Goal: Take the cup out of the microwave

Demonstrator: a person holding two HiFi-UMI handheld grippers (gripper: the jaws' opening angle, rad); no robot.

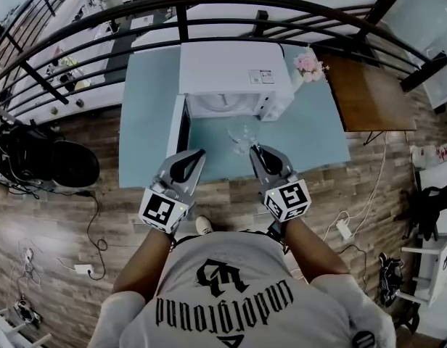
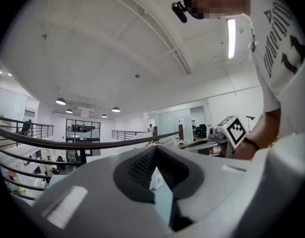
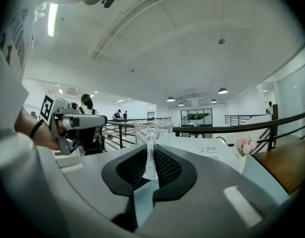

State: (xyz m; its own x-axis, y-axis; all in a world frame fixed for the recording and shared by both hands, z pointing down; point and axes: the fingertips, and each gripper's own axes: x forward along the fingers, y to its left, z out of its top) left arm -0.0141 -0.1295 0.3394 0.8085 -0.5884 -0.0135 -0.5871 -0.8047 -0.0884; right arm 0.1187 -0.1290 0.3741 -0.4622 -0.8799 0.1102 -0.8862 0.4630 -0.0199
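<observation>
The white microwave point(image 1: 234, 75) stands at the back of a light blue table point(image 1: 147, 122), and its door point(image 1: 178, 127) hangs open to the left. My right gripper point(image 1: 254, 149) is shut on the handle of a clear glass cup point(image 1: 242, 138), held above the table in front of the oven's mouth. In the right gripper view the cup point(image 3: 153, 130) stands upright, its handle pinched between the black pads point(image 3: 167, 168). My left gripper point(image 1: 200, 154) hovers beside it on the left, shut and holding nothing point(image 2: 155, 168). The oven cavity point(image 1: 222, 106) looks bare.
A small vase of pink flowers point(image 1: 308, 65) stands at the table's right rear corner. A dark railing point(image 1: 209, 22) curves behind the table. A brown table point(image 1: 372, 96) adjoins on the right. A black seat point(image 1: 56, 162) and cables point(image 1: 93, 245) lie on the wooden floor.
</observation>
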